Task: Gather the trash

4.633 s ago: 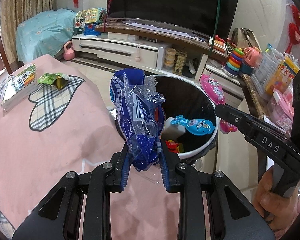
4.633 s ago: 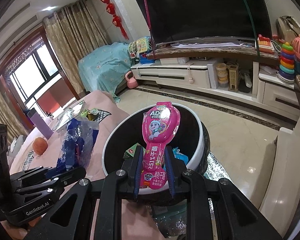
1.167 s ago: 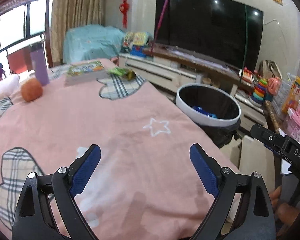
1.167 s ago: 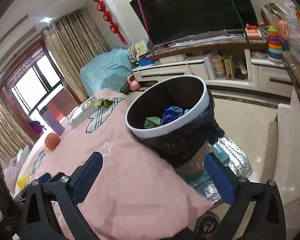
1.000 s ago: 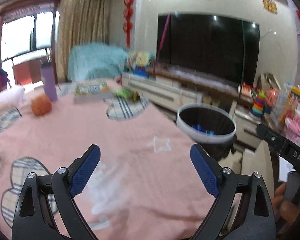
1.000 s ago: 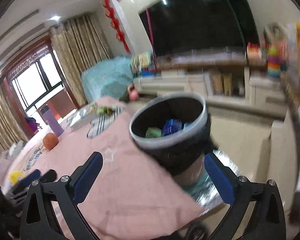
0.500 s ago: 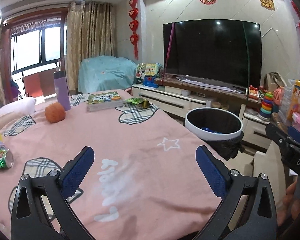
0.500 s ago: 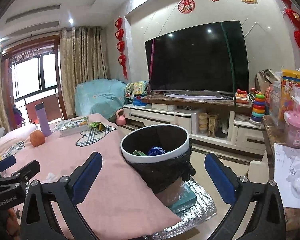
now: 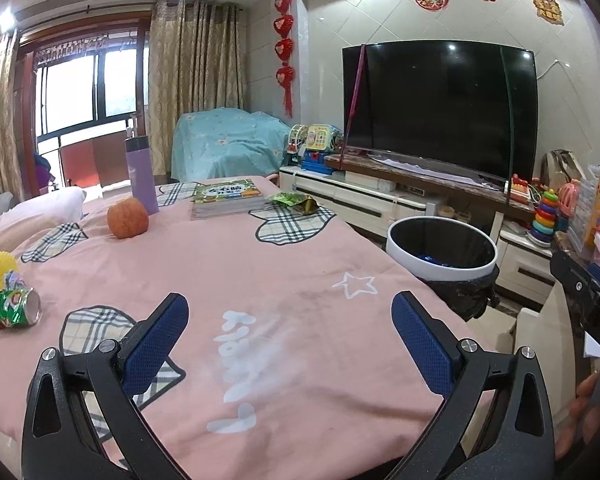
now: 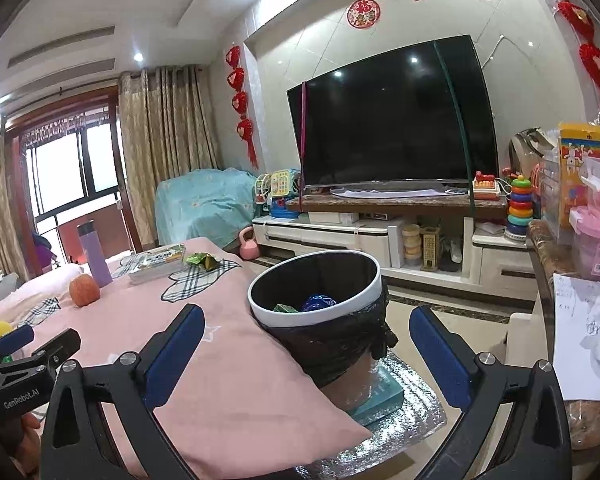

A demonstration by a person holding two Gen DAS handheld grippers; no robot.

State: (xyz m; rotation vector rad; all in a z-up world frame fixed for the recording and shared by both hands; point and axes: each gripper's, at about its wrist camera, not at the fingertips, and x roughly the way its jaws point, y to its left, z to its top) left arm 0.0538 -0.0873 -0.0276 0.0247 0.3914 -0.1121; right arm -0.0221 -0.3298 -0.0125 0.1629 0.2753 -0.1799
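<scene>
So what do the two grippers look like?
Both match: the left gripper and right gripper have black plastic arms with silver screws and textured blue pads. The handles carry white lettering, "GenRobot.AI" on the left one.

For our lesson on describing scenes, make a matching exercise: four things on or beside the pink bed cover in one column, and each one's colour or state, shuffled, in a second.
Column 1:
1. water bottle
2. crushed can
3. trash bin
4. snack wrapper

Column 2:
A. lined with a black bag
B. green, lying on its side
C. purple, standing upright
D. green, crumpled beside the books

Pairs: 1-C, 2-B, 3-A, 4-D
</scene>
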